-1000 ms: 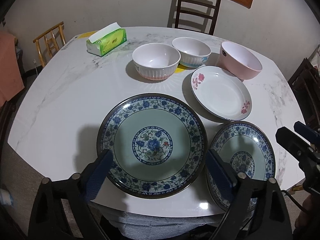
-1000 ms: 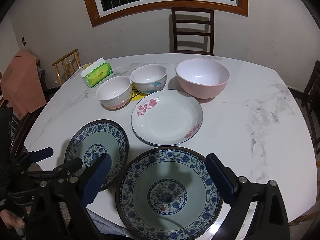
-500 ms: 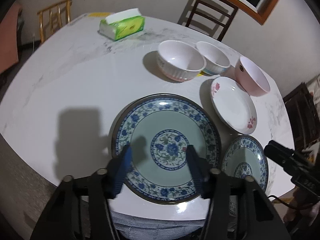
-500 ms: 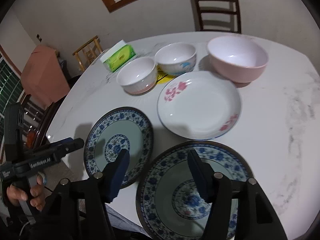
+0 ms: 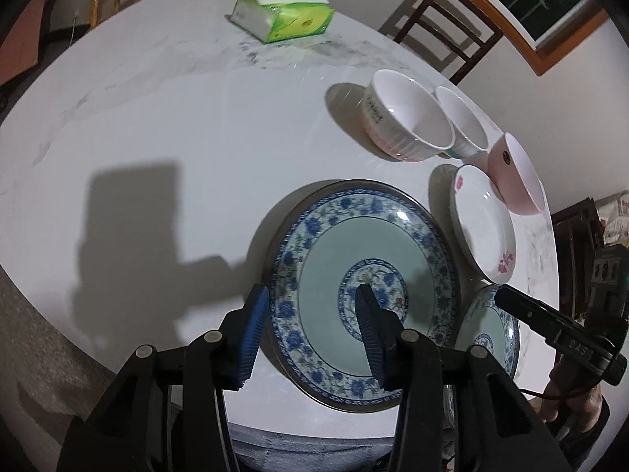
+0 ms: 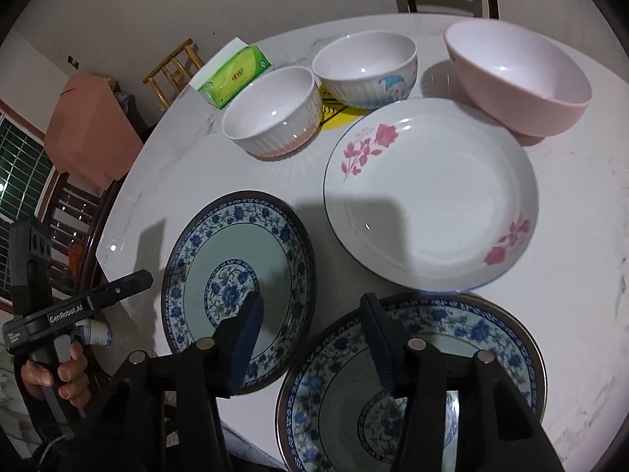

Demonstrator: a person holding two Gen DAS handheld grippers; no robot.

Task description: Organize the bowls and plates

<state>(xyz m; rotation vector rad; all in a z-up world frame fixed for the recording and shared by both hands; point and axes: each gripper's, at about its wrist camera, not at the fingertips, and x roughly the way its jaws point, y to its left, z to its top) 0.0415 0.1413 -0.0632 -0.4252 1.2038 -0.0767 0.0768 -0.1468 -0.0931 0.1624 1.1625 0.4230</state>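
Down at the near edge of the worktop (image 5: 157, 110), the left hand-held gripper (image 5: 312, 330) is hanging about half open and empty. It is straddling the left plate (image 5: 334, 259), with one pad outside the plate's left rim and the other over its painted centre. The right hand-held gripper (image 6: 310, 334) is gaping to much the same width, also empty. One pad is sitting over the left plate and the other over the far rim of the right plate (image 6: 471, 338). Whether any pad is actually touching glaze, I cannot tell.

Both plates are lying flat, side by side, round and shallow, glossy celadon with blue flower borders and dark rims. They are looking like stiff, weighty ceramic that is slick under rubber and unforgiving if dropped. I'm judging the raised rim to be the place to pinch, one pad above and one below, deep enough that the plate is not levering out.

Just beyond them the rose plate (image 6: 432, 204) is resting, white and smooth with a thin blue edge. It is probably lighter and just as slippery.

Farther back, three bowls are standing upright. The ribbed bowl (image 6: 271, 118) and the cartoon bowl (image 6: 365, 67) are close together over a yellow sticker (image 6: 334, 112). The bigger pink bowl (image 6: 519, 74) is towards the right edge. Their thin walls are inviting a grip over the lip.

Near the far left edge, a green tissue pack (image 5: 287, 15) is lying apart.
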